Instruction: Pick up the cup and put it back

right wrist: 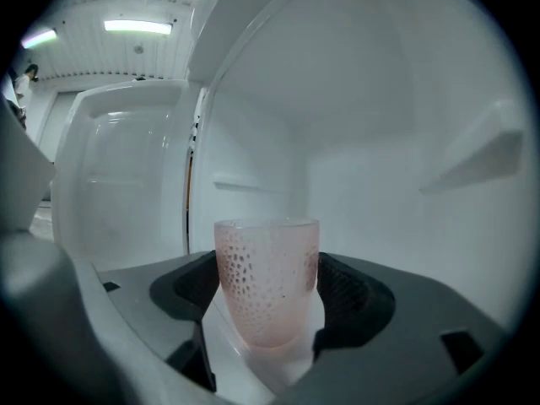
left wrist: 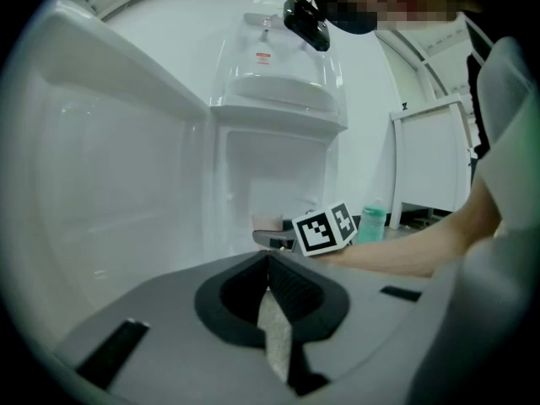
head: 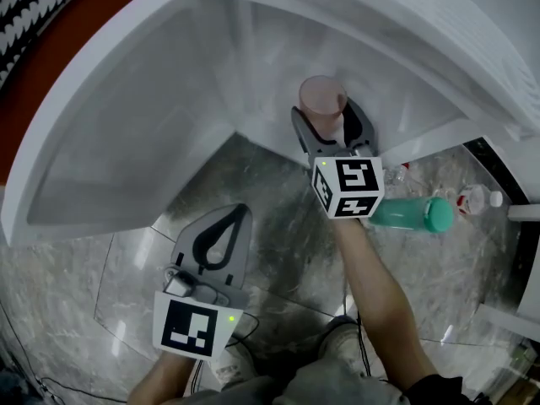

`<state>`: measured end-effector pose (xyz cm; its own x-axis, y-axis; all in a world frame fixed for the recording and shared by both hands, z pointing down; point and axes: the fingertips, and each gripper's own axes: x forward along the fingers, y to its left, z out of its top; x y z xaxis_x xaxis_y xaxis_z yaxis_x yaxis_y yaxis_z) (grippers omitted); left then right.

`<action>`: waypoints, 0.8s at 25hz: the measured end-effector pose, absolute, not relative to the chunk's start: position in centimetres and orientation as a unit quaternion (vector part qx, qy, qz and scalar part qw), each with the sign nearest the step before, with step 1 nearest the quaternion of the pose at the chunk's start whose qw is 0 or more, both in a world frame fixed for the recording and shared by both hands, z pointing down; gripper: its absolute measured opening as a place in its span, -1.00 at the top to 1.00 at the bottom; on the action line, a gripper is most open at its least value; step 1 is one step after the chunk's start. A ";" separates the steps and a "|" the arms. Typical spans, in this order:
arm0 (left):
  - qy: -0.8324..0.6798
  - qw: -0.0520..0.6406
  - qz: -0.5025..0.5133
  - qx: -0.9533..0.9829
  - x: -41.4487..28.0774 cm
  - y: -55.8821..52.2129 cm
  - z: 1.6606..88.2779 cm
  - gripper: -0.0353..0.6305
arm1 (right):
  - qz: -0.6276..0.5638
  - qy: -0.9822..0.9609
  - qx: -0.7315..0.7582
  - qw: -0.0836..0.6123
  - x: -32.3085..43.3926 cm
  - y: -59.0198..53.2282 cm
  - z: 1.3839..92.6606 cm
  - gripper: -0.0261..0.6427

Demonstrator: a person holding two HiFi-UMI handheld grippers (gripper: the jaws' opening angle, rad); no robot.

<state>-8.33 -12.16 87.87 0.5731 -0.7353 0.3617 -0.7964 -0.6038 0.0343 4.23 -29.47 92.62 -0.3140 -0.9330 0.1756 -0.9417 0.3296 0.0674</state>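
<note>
1. The cup (right wrist: 266,281) is being gripped by the right gripper (right wrist: 268,310), whose jaws are narrowed onto its two sides. It is being held upright inside the open white fridge (head: 126,125), with its base at or just above a white shelf (right wrist: 232,353).
2. The grasp is being judged as made. Whether the cup is being lifted clear of the shelf cannot be told, nor whether this is the taking or the returning. Either way, setting it down and letting go are being judged as left to do.
3. The left gripper (head: 229,226) is being held low over the stone floor (head: 278,226), with its jaws together on nothing.
4. One cup, two grippers and one fridge are being counted. On the floor, one green bottle (head: 413,213) and one small clear bottle (head: 477,198) are being counted.
</note>
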 end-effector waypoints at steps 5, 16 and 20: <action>-0.436 0.099 0.157 0.881 -8.2 -12.1 87.8 0.85 | 0.039 -0.804 0.586 0.095 4.9 -29.1 93.4 -0.15; -0.428 0.118 0.139 0.885 -7.7 -12.1 87.7 0.85 | 0.129 -0.807 0.575 0.045 4.7 -22.9 92.4 -0.22; -0.435 0.112 0.128 0.884 -7.5 -12.3 87.4 0.85 | 0.143 -0.821 0.553 0.012 4.4 -19.4 89.5 -0.01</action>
<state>-7.50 -12.26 87.41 0.5882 -0.7406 0.3247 -0.7984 -0.5958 0.0872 4.42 -19.36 89.51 -0.3883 -0.9044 0.1768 -0.9110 0.3478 -0.2216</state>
